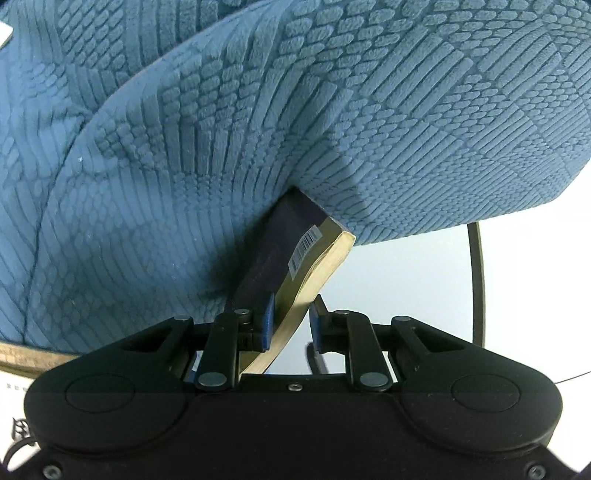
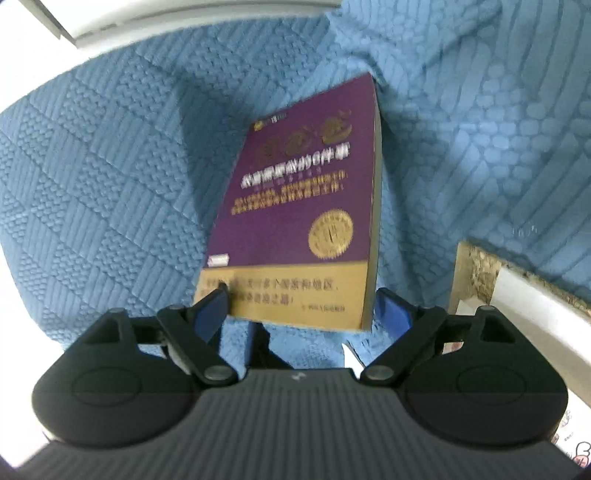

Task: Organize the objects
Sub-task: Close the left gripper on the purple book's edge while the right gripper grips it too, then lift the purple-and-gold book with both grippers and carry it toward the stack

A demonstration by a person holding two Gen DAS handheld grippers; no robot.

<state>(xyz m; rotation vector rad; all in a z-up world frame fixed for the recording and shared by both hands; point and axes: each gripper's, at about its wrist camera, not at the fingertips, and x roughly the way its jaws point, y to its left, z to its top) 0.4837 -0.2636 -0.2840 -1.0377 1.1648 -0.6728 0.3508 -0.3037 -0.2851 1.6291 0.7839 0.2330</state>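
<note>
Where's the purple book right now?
In the right wrist view the purple book sits centre frame on the blue quilted fabric, its lower gold band between the open right gripper.

A home, most likely a bedroom or sitting room: nearly everything in view is a blue quilted cover [image 2: 110, 177] with stitched block patterns, draped and folded like bedding or a sofa throw. A purple paperback book [image 2: 295, 206] rests on the cover. Just beyond the cover's edge sits a white round table [image 1: 424, 280] with a dark rim, and behind the cover a white frame [image 2: 110, 22].
</note>
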